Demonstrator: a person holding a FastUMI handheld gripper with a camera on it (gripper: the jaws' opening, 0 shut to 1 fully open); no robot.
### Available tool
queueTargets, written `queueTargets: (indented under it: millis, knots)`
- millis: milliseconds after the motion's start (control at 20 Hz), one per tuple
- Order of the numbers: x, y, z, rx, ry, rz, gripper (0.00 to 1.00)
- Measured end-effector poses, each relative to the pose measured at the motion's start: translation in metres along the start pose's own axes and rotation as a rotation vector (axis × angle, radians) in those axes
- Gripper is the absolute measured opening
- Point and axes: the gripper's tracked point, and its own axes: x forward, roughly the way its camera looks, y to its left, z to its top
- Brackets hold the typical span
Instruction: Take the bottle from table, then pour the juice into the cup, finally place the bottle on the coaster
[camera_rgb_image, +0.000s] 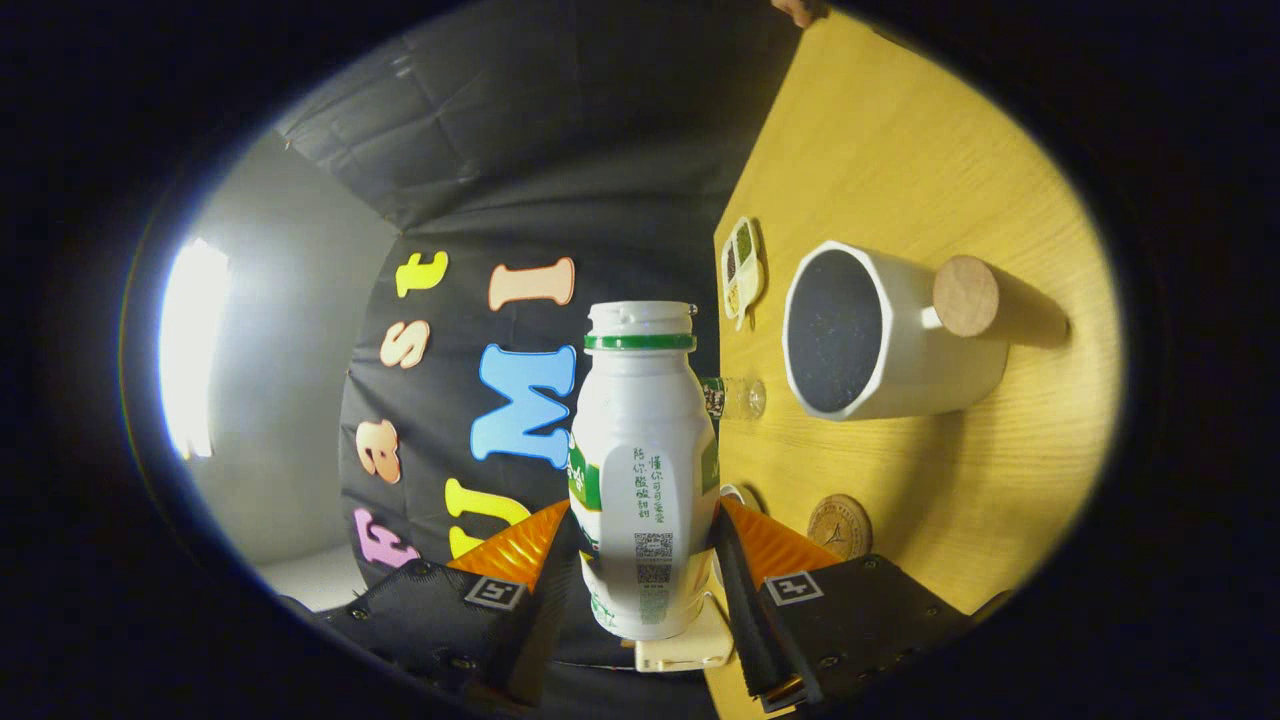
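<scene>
While clamped between both fingers (520, 550) of the tool (645, 560), the bottle (643, 470) sat with its body pressed on each side and its capless, green-ringed mouth pointing straight ahead. Beyond the fingers and off to one side: white cup (885, 335), its open mouth facing the tool, dark inside, round wooden knob on its handle. Nearer the tool, close to one finger: round wooden coaster (839, 526). Both rested on the yellow wooden table (900, 150).
</scene>
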Motion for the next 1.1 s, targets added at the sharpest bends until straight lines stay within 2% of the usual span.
queueTargets:
  millis: [100, 300, 500, 600, 800, 1100]
  knots:
    - [0.001, -0.002, 0.000, -0.141, -0.006, 0.012, 0.72]
    - [0.008, -0.025, 0.005, -0.524, 0.000, -0.041, 0.72]
    - [0.018, -0.029, 0.008, -0.838, -0.004, -0.055, 0.72]
    - [0.029, -0.025, 0.000, -0.952, 0.003, -0.035, 0.72]
    - [0.043, -0.032, -0.020, -1.166, 0.025, -0.053, 0.72]
    - [0.071, -0.051, -0.060, -1.351, 0.121, -0.069, 0.72]
